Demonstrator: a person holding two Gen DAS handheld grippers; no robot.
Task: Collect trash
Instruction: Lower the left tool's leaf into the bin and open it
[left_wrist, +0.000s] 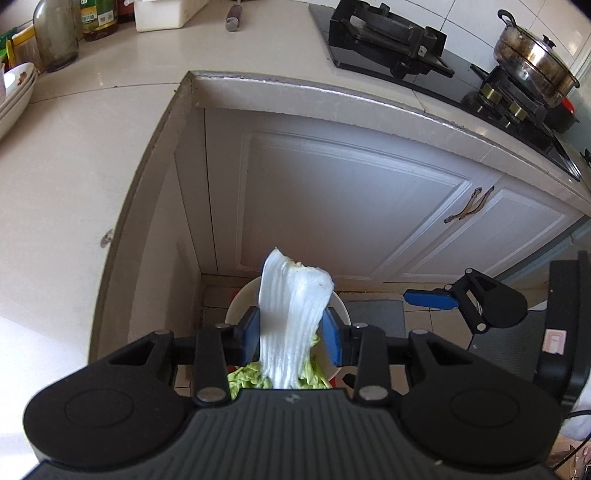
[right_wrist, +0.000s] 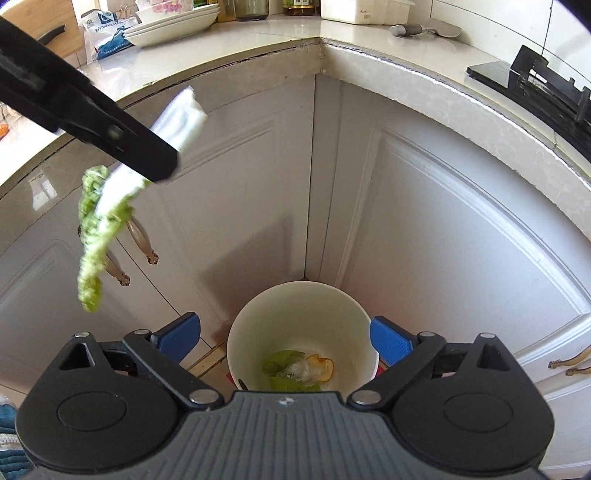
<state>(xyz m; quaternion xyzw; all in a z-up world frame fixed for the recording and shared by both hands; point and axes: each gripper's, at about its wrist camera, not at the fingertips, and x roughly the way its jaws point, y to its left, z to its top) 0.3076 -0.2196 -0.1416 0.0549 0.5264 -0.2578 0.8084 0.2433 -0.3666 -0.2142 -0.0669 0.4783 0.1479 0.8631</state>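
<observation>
My left gripper (left_wrist: 291, 334) is shut on a cabbage leaf (left_wrist: 291, 314) with a white stalk and green frill. It holds the leaf in the air above and to the left of the white trash bin (right_wrist: 258, 332). The leaf also shows in the right wrist view (right_wrist: 96, 229), hanging from the left gripper (right_wrist: 147, 158). The bin stands on the floor in the cabinet corner and holds green scraps, a clear wrapper and an orange peel (right_wrist: 299, 371). My right gripper (right_wrist: 286, 338) is open and empty, its blue pads either side of the bin's rim; it also shows at the right of the left wrist view (left_wrist: 432, 298).
White cabinet doors (left_wrist: 351, 199) with metal handles (left_wrist: 469, 210) close in the corner. The worktop (left_wrist: 55, 166) above carries plates (right_wrist: 173, 22), bottles, a white box and a knife. A gas stove with a steel pot (left_wrist: 535, 62) is at the right.
</observation>
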